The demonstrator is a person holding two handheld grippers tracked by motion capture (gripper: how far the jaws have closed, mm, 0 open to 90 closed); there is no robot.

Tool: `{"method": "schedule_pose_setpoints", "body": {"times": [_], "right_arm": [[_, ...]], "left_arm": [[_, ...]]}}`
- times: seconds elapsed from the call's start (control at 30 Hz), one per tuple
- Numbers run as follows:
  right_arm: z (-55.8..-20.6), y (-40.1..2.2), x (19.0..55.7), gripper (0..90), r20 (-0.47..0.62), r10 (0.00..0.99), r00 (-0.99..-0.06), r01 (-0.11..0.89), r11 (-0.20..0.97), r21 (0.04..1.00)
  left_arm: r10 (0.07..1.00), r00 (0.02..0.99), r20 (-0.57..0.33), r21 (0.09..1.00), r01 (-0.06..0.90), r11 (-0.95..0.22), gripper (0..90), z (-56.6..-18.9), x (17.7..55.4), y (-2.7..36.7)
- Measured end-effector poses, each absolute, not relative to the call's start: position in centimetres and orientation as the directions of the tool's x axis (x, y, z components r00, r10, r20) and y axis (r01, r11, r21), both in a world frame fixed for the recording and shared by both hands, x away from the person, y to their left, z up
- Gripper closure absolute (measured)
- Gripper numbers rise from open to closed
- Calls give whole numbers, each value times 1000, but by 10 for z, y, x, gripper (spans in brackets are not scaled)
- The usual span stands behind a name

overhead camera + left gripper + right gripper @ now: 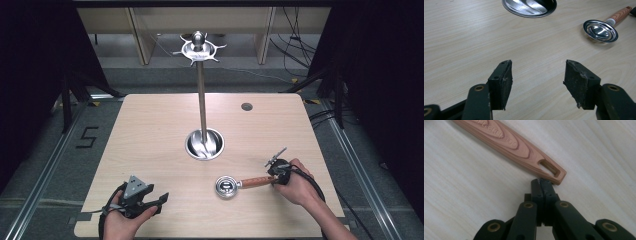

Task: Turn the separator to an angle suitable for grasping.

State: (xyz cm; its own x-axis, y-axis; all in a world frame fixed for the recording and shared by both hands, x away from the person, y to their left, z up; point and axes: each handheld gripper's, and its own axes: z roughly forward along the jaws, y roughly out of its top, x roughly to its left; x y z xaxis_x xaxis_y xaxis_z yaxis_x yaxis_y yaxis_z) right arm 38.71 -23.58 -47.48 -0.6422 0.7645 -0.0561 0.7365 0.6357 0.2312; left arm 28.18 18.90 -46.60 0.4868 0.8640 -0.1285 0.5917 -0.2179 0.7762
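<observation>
A light wooden counter (150, 150) is being seen from above, and a tall steel stand with a round shiny base and a ring of hooks at its top (202, 100) is standing near the middle of it. A small steel ladle with a round shiny bowl and a reddish wooden handle (235, 184) is lying flat on the counter, in front of the stand's base and toward the right side, with its bowl pointing to the left. The right tool (276, 176) is being held by the person's right hand (295, 184) at the far end of that handle. In the right gripper view, its two black jaws are being pressed fully together, with nothing between them, and their tips (541, 182) are touching, or almost touching, the slotted end of the handle (524, 147). The left tool (159, 200) is being held low near the front left corner of the counter by the left hand (122, 220), well apart from the ladle. Its jaws are being kept wide apart over bare wood (537, 75), gripping nothing.
</observation>
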Motion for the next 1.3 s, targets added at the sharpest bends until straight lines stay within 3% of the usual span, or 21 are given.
{"method": "schedule_pose_setpoints", "body": {"times": [1.0, 1.07, 1.1, 1.3], "right_arm": [[-475, -217, 438, 900, -97, 802, -589, 772, 594, 224], [-475, -212, 441, 900, -96, 807, -583, 775, 588, 231], [-475, -211, 442, 898, -101, 808, -581, 776, 587, 232], [-470, -203, 439, 867, -88, 831, -549, 788, 550, 276]], "left_arm": [[866, 483, -132, 762, 608, -223, 388, -466, 282, 191], [852, 512, -105, 744, 609, -275, 387, -465, 283, 194], [861, 488, -142, 762, 610, -220, 385, -467, 283, 190], [866, 479, -141, 760, 613, -215, 382, -468, 284, 190]]}}
